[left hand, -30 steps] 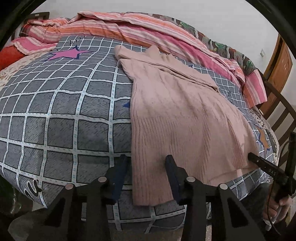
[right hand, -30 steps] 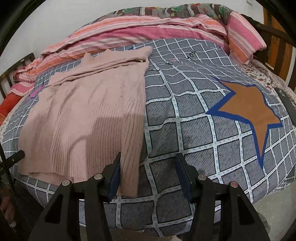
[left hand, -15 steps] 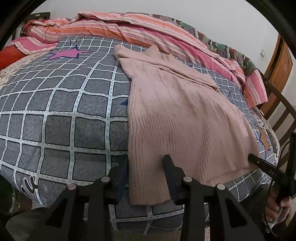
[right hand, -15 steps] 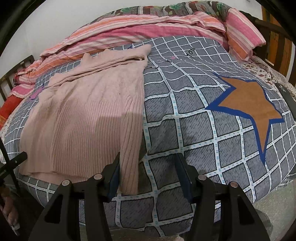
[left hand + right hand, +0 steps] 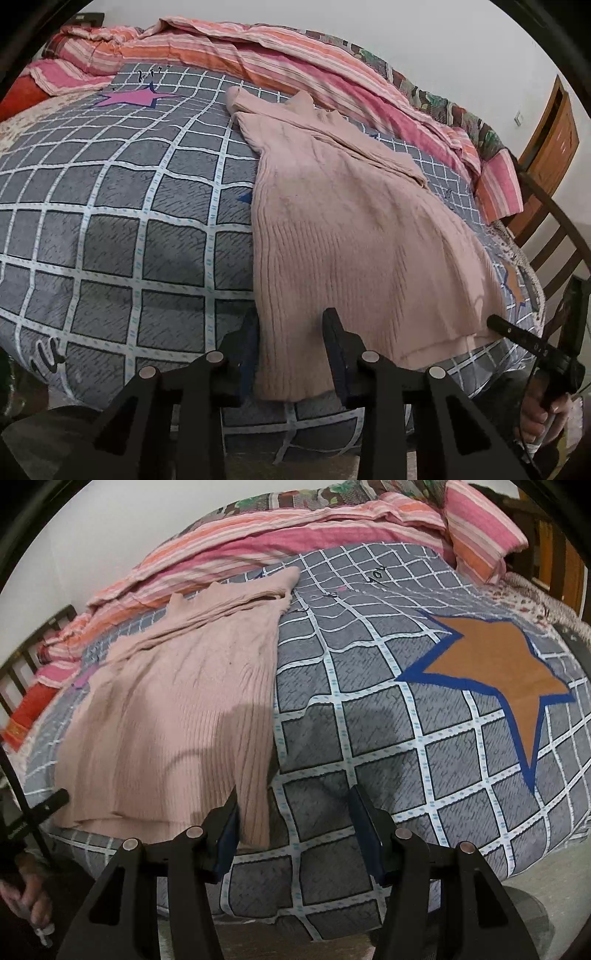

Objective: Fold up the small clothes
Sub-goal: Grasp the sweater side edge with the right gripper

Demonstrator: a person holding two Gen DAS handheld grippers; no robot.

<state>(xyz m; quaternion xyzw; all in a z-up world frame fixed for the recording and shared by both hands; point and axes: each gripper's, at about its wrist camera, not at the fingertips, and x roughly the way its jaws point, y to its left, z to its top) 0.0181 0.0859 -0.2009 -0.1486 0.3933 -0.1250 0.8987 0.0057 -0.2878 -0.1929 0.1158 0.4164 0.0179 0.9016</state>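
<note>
Left wrist view: pink ribbed knit sweater (image 5: 354, 236) lies flat on grey checked quilt (image 5: 122, 229), hem at the quilt's near edge. Soft, limp, light; grasp hem corners. Left gripper (image 5: 291, 350) has been closing, straddling one corner unpinched; right gripper (image 5: 293, 829) spread, straddling the other.

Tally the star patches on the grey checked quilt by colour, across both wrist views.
Pink star: 1
Orange star with blue edging: 1
Total: 2
A dark blue tip beside the pink sweater is too hidden to count.
</note>
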